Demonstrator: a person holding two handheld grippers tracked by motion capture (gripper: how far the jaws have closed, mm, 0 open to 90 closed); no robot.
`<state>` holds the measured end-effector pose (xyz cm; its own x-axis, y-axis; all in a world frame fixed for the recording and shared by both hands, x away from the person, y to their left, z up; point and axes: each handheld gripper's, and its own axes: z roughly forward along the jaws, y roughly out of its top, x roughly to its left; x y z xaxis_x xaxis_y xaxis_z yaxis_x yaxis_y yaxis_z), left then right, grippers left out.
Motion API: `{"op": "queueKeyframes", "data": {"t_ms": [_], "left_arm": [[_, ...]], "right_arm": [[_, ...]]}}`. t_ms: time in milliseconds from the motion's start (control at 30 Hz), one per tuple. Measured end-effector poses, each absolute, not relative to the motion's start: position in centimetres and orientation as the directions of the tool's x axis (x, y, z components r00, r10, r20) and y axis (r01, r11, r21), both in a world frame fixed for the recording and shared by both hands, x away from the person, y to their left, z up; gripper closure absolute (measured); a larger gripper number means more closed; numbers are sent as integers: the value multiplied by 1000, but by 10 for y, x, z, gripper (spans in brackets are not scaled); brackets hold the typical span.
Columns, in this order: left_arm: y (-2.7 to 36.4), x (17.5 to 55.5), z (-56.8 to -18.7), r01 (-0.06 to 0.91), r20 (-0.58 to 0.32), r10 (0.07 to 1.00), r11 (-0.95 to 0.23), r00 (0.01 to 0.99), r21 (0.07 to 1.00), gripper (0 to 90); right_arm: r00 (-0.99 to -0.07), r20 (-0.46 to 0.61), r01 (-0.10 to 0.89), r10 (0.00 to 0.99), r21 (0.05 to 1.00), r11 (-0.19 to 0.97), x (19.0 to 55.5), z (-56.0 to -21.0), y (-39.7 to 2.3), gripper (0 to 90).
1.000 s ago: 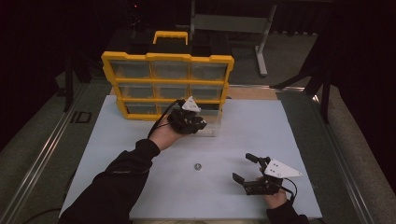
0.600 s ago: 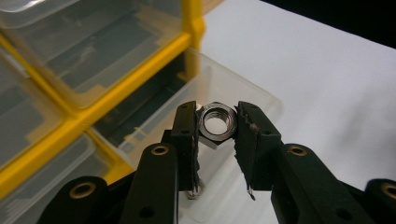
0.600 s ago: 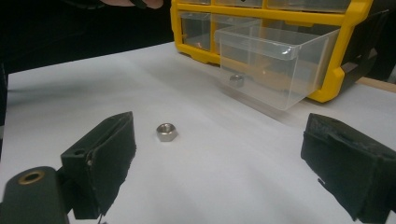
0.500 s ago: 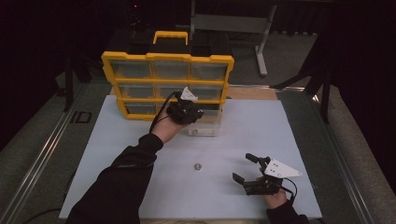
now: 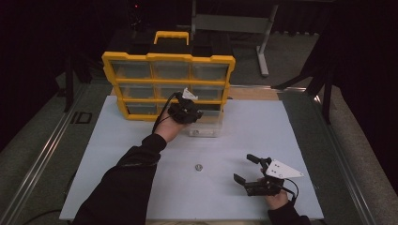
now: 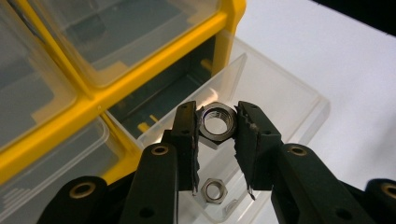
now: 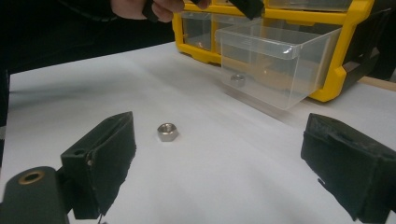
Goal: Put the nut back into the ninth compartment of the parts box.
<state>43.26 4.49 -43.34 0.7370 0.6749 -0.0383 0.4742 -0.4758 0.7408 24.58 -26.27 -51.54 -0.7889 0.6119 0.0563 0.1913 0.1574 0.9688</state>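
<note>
High view: left gripper (image 5: 187,112) over pulled-out clear drawer (image 5: 206,126) at yellow organizer (image 5: 169,84); right gripper (image 5: 251,171) well apart, jaws wide, empty; loose nut (image 5: 199,167) on white table (image 5: 117,154). Left gripper view: jaws clamp hex nut (image 6: 216,122) above drawer; second nut (image 6: 214,190) lies inside. Right gripper view: loose nut between drawer and spread jaws.

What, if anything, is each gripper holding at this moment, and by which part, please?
The left gripper pinches a hex nut by opposite outer sides, above the open drawer. The right gripper holds nothing.
</note>
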Motion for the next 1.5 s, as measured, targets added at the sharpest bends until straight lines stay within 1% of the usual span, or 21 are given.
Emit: {"op": "queueKeyframes", "data": {"t_ms": [233,367,567,900,1067,1133,1167,1200,1233,1367,1500], "left_arm": [[39,436,-441,498,-53,683,-476,728,725,686],[35,438,-447,516,-51,689,-489,723,704,686],[30,443,-454,545,-74,686,-502,724,671,686],[24,448,-460,557,-74,679,-530,730,639,685],[24,450,-460,567,-97,670,-532,736,629,673],[24,450,-457,567,-104,672,-520,733,639,593],[24,450,-457,567,-104,672,-520,733,639,509],[25,451,-454,577,-118,678,-505,725,642,509],[26,451,-453,577,-118,683,-498,721,647,434],[29,450,-447,573,-125,679,-491,724,656,352],[29,448,-441,577,-129,686,-477,716,663,228]], "right_arm": [[-790,57,192,611,969,158,246,-515,-263,103],[-790,56,191,610,969,158,246,-515,-263,103],[-789,59,195,611,968,158,246,-516,-263,103],[-790,61,198,609,967,160,246,-516,-263,103],[-791,61,198,609,967,160,246,-516,-263,103],[-791,61,198,609,967,160,247,-516,-263,103],[-791,61,198,609,967,160,247,-516,-263,103],[-791,61,198,609,967,160,247,-516,-263,103],[-790,60,198,610,967,161,246,-516,-263,103],[-790,61,198,611,967,160,246,-516,-263,103],[-790,60,198,610,967,162,246,-516,-263,103]]}}
